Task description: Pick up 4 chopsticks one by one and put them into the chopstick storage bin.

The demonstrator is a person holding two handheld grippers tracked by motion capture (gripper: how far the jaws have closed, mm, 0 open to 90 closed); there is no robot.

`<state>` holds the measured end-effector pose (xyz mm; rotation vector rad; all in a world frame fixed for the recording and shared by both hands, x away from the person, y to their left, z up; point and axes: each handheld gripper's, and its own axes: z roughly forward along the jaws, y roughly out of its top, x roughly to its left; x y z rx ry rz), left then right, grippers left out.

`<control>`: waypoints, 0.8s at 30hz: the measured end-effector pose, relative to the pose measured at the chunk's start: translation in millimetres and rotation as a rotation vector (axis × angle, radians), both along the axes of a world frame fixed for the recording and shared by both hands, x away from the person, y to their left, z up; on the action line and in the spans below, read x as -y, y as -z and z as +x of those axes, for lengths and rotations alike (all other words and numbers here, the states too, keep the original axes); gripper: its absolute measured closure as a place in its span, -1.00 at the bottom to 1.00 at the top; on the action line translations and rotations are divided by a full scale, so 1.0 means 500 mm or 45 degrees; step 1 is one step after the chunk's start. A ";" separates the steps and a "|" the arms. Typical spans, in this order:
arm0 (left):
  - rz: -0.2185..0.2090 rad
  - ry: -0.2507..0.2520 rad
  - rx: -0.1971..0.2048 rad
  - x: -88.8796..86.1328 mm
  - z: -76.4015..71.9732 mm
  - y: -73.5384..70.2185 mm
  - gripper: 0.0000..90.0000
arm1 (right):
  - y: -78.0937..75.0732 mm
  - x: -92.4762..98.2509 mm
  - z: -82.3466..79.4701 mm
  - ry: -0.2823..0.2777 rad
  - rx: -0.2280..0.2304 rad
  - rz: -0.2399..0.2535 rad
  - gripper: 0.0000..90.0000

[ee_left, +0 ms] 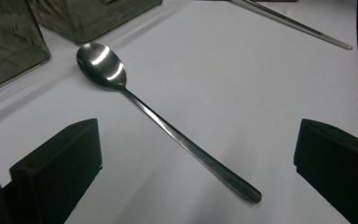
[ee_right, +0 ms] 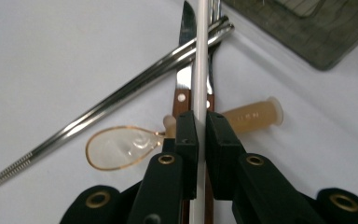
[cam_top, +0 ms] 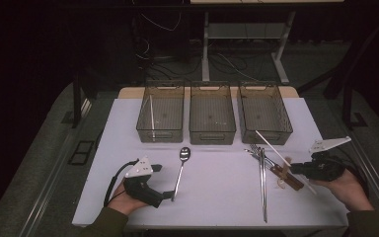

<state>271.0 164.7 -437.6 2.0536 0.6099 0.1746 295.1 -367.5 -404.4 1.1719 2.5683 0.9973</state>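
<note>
White bench [cam_top: 217, 197] carried loose cutlery. Right hand-held gripper [ee_right: 201, 128] was clamped on a white chopstick [ee_right: 199, 56]; left hand-held gripper [ee_left: 196, 154], wide open, flanked the spoon [ee_left: 163, 121]. Next move likely: lift the chopstick clear toward the bins [cam_top: 212, 129].

From above we look forward and down on the white table [cam_top: 212, 197]. Our left gripper camera sits low, close on the spoon [ee_left: 168, 126], which the high view shares [cam_top: 181, 170]. Our right gripper camera looks closely along the white stick [ee_right: 199, 56].

Nothing legible appears on any item. The plastic spoon's handle [ee_right: 254, 116] carries faint raised marks (too blurred to read).
</note>
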 end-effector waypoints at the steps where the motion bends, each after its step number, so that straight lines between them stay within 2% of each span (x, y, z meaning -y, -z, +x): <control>1: 0.000 0.000 0.001 0.000 0.000 0.000 -1.00 | -0.001 -0.001 0.001 -0.006 0.009 0.007 0.87; 11: 0.005 -0.001 -0.001 0.000 0.000 0.000 -1.00 | -0.015 -0.020 0.003 0.001 0.058 0.064 0.88; 24: 0.009 -0.004 0.003 0.000 0.001 0.001 -1.00 | -0.017 -0.061 0.021 -0.001 0.057 0.122 0.88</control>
